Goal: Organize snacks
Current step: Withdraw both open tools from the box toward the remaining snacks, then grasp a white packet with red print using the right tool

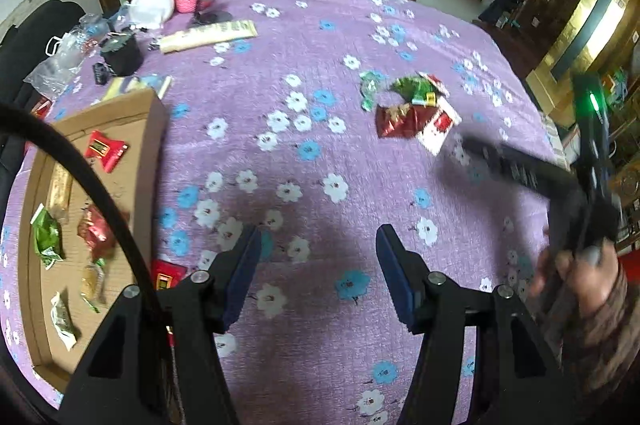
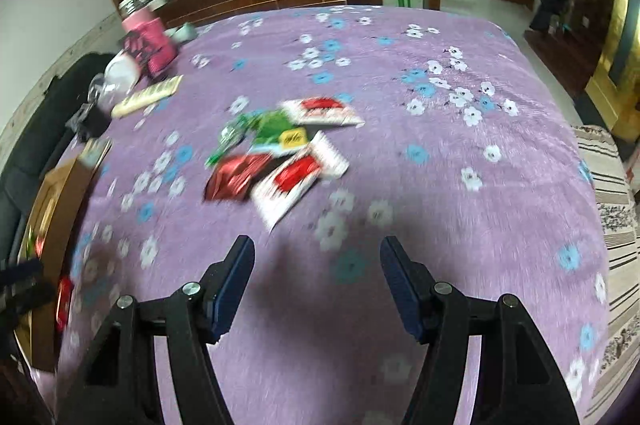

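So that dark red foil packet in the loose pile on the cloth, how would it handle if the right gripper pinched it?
The dark red foil packet looks crinkled and thin, so probably floppy and light. Its shiny film may slip between the pads. It lies against the red-and-white packet, so pushing it would likely drag that along.

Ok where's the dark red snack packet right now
The dark red snack packet lies on the purple cloth ahead of the right gripper, left of centre, overlapping a red-and-white packet, below the green one.

Daylit, fisheye-warped; right wrist view motion-blurred.
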{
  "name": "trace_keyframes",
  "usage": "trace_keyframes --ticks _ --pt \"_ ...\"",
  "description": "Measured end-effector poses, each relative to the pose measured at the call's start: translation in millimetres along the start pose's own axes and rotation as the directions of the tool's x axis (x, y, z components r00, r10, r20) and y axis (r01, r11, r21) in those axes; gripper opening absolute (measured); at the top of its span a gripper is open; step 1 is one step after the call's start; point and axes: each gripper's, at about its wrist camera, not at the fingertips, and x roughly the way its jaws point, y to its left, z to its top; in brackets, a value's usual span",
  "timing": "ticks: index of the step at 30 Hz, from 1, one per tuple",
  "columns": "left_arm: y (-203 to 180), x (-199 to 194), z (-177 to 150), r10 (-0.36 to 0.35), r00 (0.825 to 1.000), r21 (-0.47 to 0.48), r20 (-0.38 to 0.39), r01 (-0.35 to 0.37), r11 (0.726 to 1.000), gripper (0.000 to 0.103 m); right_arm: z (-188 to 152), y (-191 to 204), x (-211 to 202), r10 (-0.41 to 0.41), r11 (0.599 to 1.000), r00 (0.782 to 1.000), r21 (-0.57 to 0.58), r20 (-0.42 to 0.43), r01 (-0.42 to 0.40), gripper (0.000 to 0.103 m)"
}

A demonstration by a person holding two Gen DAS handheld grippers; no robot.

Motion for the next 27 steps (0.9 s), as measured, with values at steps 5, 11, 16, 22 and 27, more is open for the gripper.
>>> trace_keyframes --ticks 5,11,16,22,27 --pt "0 6 2 0.016 1.000 0.004 -0.012 -0.016 1.000 0.061 25 -3 29 -0.019 0.998 0.999 0.054 -0.032 0.021 0.066" --pt "4 9 21 0.030 0.999 -0.019 -0.011 -0.030 0.999 0.061 35 11 55 -0.069 0.998 0.993 0.005 -0.096 0.070 0.067" --pt "-5 11 55 0.047 0.998 -0.002 0.045 -0.047 0.999 0.065 17 23 47 -0.107 0.983 0.990 -0.156 -0.091 0.092 0.061" --pt "-35 32 102 0.021 0.997 0.069 0.079 -0.027 0.997 0.066 -19 -2 14 -0.096 0.974 0.991 -0.215 -0.093 0.074 0.056" --pt "-70 75 135 0.048 0.998 0.125 0.032 -0.052 0.991 0.067 -35 -20 -5 -0.081 0.976 0.991 -0.212 -0.108 0.057 0.056"
